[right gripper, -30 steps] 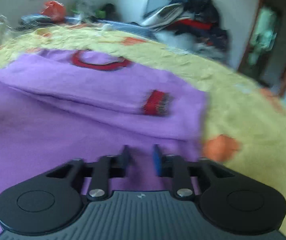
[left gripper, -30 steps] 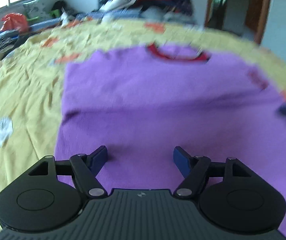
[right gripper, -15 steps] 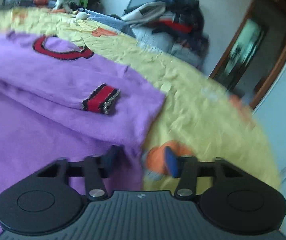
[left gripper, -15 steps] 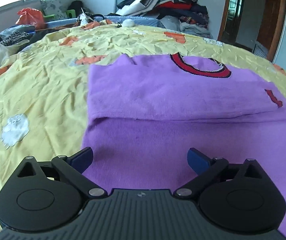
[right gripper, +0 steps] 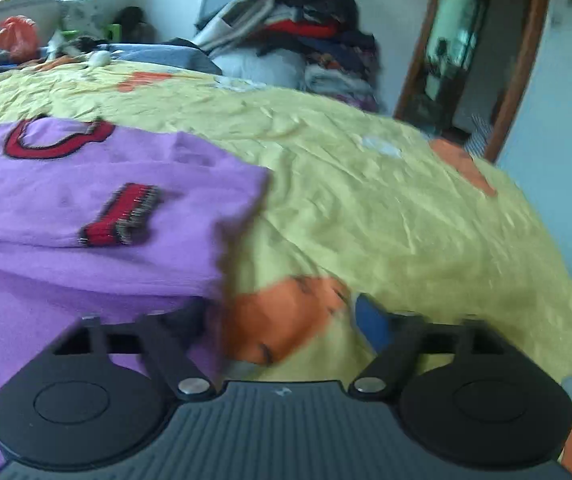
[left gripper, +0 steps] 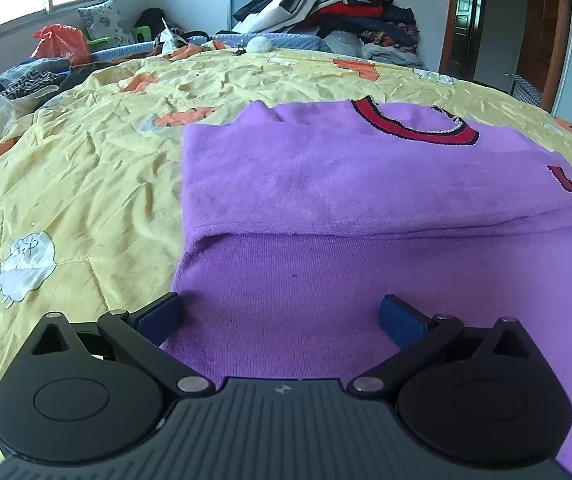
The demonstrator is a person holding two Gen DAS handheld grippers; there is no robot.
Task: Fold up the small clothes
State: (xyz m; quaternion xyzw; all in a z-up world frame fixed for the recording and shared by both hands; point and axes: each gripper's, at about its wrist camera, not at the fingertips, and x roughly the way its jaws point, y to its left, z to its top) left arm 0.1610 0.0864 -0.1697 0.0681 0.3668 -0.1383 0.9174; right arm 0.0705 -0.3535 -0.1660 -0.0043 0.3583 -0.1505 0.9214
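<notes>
A purple sweater [left gripper: 358, 184] with a red collar [left gripper: 414, 124] lies flat on the yellow bedspread [left gripper: 77, 184], its sleeves folded across the chest. My left gripper [left gripper: 281, 314] hovers over the sweater's lower left edge, jaws still opening wide, nothing pinched between them. In the right wrist view the same purple sweater [right gripper: 85, 208] shows its red sleeve cuff [right gripper: 121, 216]. My right gripper [right gripper: 286, 316] straddles the sweater's right edge, left finger over purple cloth, right finger over an orange patch [right gripper: 286, 320]. Its jaws are opening with only bedspread between them.
A tall heap of clothes [left gripper: 334, 4] sits at the far side of the bed. An orange bag [left gripper: 61, 42] and more clutter lie below the window at far left. A wooden door frame [left gripper: 554, 28] stands at the right.
Both grippers have opened wider. The right gripper slid right, off the sweater's body to its right edge. The left view has shifted slightly toward the sweater's left edge.
</notes>
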